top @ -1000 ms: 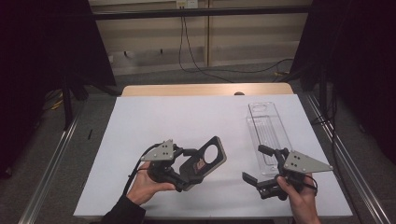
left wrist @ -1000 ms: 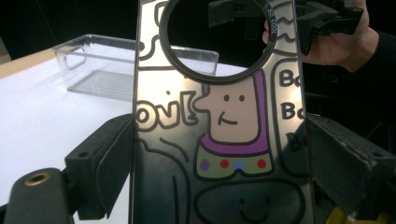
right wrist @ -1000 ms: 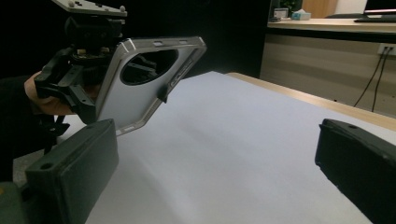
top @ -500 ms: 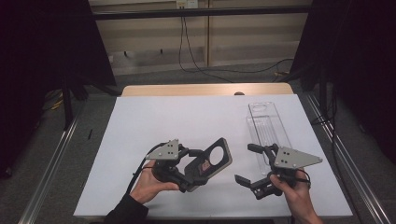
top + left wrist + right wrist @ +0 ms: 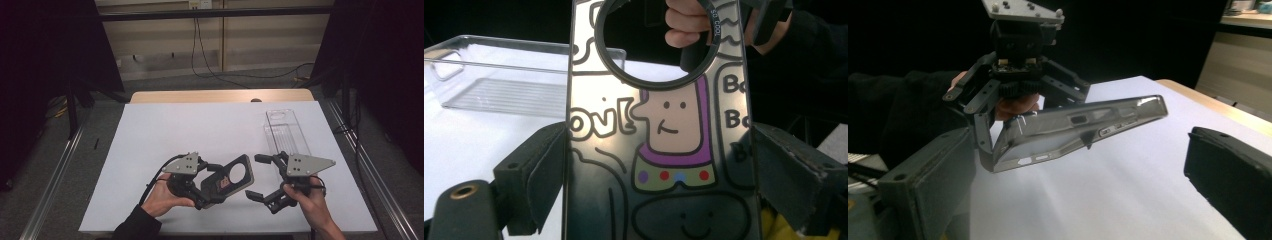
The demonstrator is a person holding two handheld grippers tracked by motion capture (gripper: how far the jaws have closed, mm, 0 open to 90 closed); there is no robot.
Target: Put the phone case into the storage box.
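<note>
The left gripper (image 5: 212,182) sits low over the white table (image 5: 190,130), near its front edge, and its jaws clamp a phone case (image 5: 227,179) by its two long sides; the jaws stand wide because the case fills the gap between them. In the left gripper view the case (image 5: 659,145) rises straight up between the black pads, showing a cartoon figure with a purple hood, a row of coloured dots and a large round camera opening near the top. From the right gripper view the same case (image 5: 1073,132) shows as a thin, glossy shell held clear of the table and tilted, with the left gripper (image 5: 1020,107) gripping one end. The right gripper (image 5: 261,176) hovers just beside the free end of the case, its jaws spread wide with nothing between them and pointing toward the case without touching it. A clear plastic tray (image 5: 286,131) lies on the table beyond the right gripper, toward the far right corner, well apart from the case.
</note>
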